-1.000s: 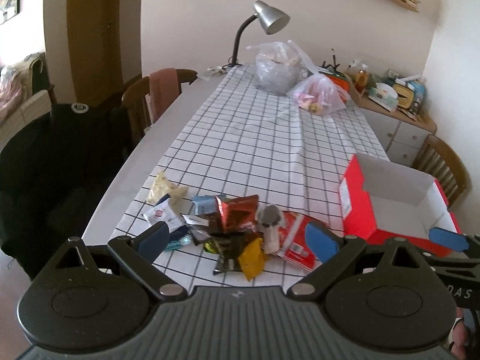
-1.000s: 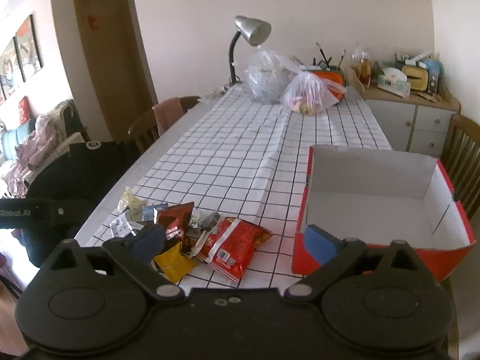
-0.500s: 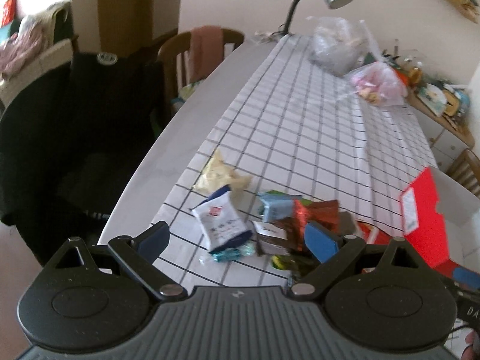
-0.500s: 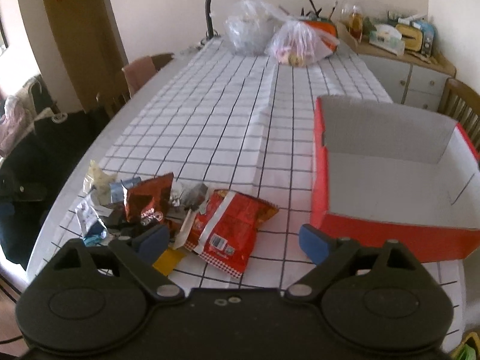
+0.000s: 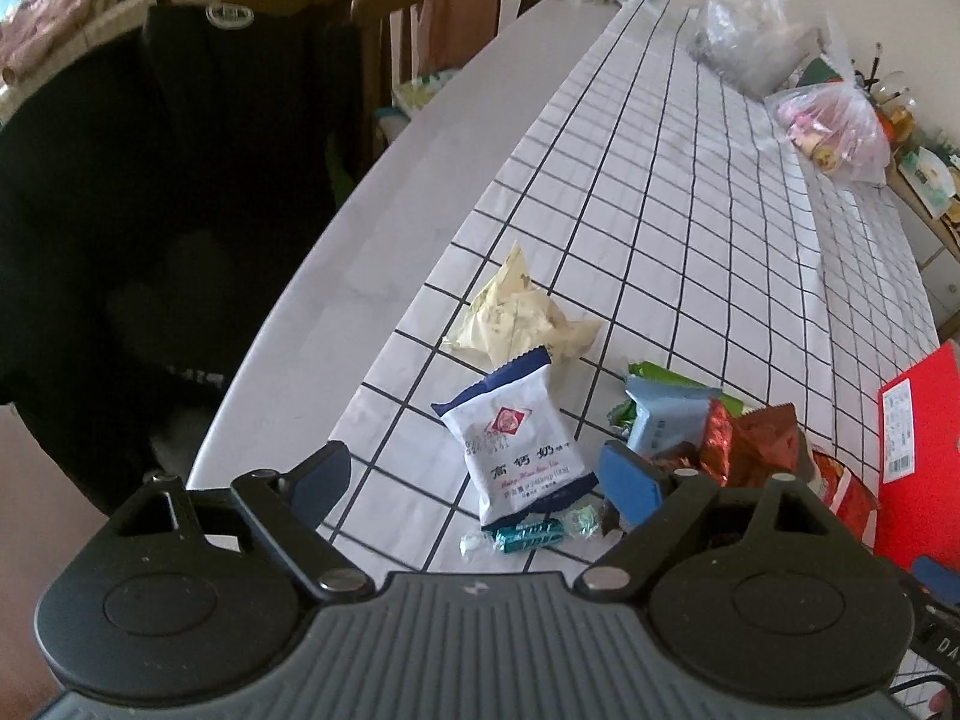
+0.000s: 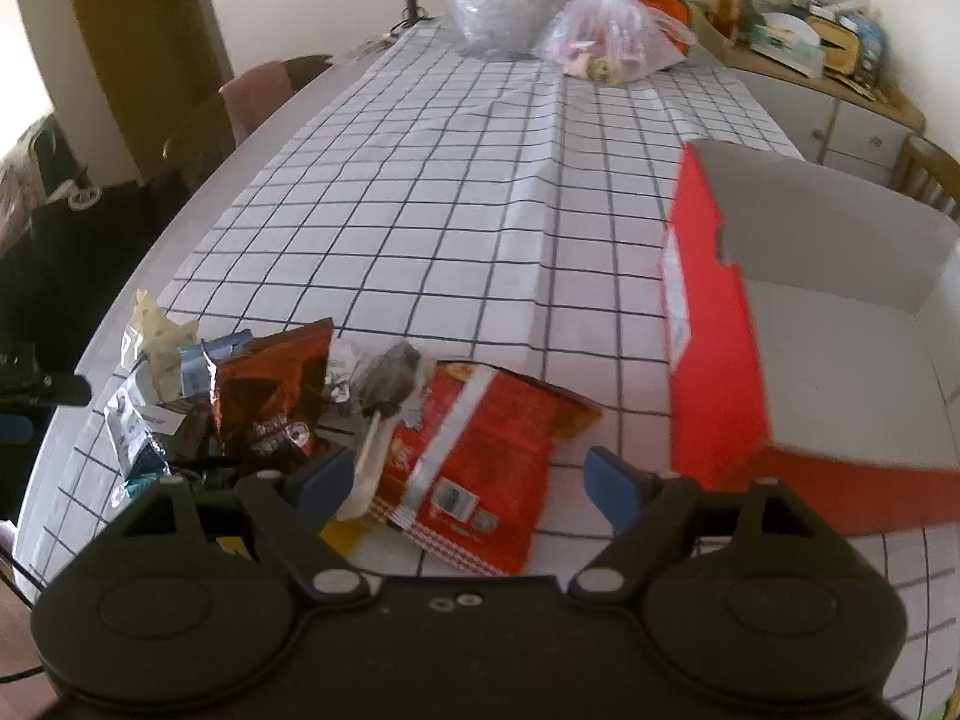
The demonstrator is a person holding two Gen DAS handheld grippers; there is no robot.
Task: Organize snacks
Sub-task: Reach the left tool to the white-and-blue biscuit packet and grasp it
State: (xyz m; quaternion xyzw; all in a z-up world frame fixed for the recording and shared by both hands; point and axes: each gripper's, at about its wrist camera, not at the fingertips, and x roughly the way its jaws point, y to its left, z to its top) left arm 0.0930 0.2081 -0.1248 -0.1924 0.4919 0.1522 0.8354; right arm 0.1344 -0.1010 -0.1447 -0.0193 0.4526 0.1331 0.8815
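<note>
Snacks (image 6: 336, 420) lie heaped at the near left end of the checked tablecloth (image 6: 468, 192), none yet in the red box (image 6: 714, 372) that stands open just to their right. We see a white and blue packet (image 5: 519, 444) in front of our left gripper (image 5: 477, 477), with a teal wrapped candy (image 5: 528, 536) touching its near edge and a crumpled cream wrapper (image 5: 516, 315) just behind it. Our right gripper (image 6: 465, 477) hangs over a big red bag (image 6: 474, 462), beside a brown foil pack (image 6: 270, 396). Both tools are spread wide and hold nothing.

We judge the first pick is about to start, so the risks are mostly in the grasp. The packets overlap, so closing on one may drag a neighbour along or scatter the small candy toward the table's left edge, which is near. Slick, puffy foil could squirt out from between the pads. The red bag is wide; pinched at a corner it may sag and catch the box wall on the way in.
</note>
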